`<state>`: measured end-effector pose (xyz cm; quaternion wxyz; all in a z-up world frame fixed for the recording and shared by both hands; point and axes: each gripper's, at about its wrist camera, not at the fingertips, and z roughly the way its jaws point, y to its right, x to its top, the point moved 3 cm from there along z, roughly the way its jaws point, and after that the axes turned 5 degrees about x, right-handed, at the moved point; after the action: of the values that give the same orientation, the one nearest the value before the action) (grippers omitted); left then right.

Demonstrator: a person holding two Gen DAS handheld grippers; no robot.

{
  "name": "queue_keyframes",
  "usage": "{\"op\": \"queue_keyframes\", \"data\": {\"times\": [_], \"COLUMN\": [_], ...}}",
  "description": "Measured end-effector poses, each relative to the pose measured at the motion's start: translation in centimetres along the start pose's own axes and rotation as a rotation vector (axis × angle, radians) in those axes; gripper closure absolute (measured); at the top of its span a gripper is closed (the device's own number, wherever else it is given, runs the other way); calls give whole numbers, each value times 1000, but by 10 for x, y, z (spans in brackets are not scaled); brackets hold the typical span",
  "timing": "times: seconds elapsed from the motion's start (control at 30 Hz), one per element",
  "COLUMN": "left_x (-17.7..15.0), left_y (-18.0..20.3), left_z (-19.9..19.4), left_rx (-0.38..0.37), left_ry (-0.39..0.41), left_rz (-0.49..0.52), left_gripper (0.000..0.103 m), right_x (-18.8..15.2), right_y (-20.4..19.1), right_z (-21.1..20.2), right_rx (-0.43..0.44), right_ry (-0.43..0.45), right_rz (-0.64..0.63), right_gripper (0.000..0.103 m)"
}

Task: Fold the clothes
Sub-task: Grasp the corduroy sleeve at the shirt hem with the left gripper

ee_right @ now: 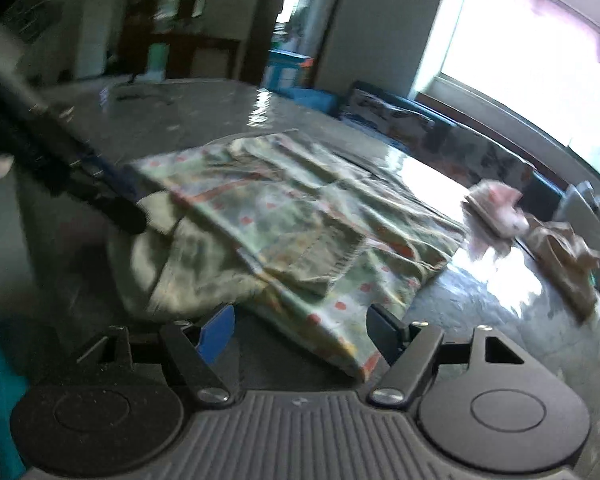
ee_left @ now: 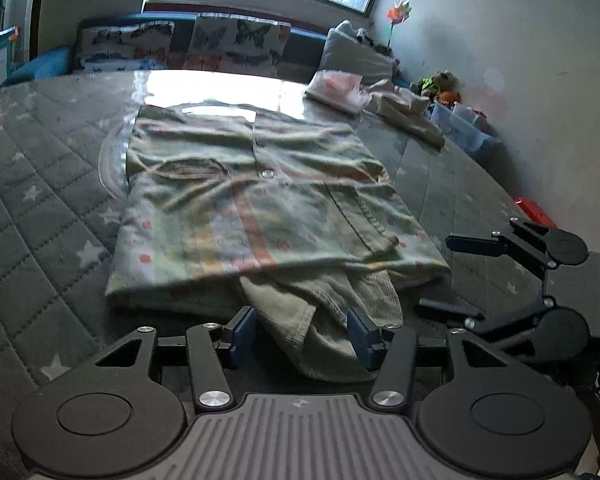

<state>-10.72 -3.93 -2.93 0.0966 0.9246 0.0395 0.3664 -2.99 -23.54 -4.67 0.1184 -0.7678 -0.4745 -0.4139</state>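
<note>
Green shirt (ee_left: 256, 200): we see it half folded on the bench (ee_left: 40, 184).
Left gripper (ee_left: 300, 336): jaws parted around sleeve (ee_left: 320, 320).
Right gripper (ee_right: 300, 332): parted, empty.
Advice: we pinch the sleeve fully, then fold flat.

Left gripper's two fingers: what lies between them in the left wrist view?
A pale green sleeve trailing from the folded patterned shirt lies between the open left gripper fingers.

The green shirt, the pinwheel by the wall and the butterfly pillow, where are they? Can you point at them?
green shirt (ee_left: 260, 208), left wrist view, on the middle of its folded patterned front.
pinwheel (ee_left: 399, 11), left wrist view, on its orange head.
butterfly pillow (ee_left: 240, 42), left wrist view, on its printed face.
</note>
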Motion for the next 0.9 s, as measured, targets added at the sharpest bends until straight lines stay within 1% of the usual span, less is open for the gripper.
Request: {"op": "queue_keyframes", "data": {"times": [0.03,0.1,0.17,0.3,0.33,0.43,0.6,0.77,0.9], "left_x": [-1,-2,-3,0,1,7,30,56,70], "left_y": [1,3,3,-2,-4,-9,-17,-24,-25], "left_z": [1,2,3,10,11,10,2,5,13], "left_rx": [-4,-9,-15,-19,-19,-46,-108,-149,-164], "left_ry": [-5,-13,-23,-58,-65,-77,-48,-36,-38], "left_rz": [-1,8,8,-10,-16,-39,-71,-91,-74], "left_gripper": [51,51,59,82,87,94,95,95,95], "right_x": [0,-1,-1,-1,-1,0,4,10,14], "right_y": [-5,-11,-20,-30,-32,-35,-35,-31,-28], "right_z": [0,0,1,5,6,6,12,19,25], "right_rx": [11,24,25,29,27,34,69,82,92], "right_ry": [-5,-9,-9,-7,-5,-1,8,22,33], "right_rz": [-35,-81,-148,-219,-231,-257,-285,-269,-257], "right_gripper": [33,35,38,39,39,39,39,39,40]}}
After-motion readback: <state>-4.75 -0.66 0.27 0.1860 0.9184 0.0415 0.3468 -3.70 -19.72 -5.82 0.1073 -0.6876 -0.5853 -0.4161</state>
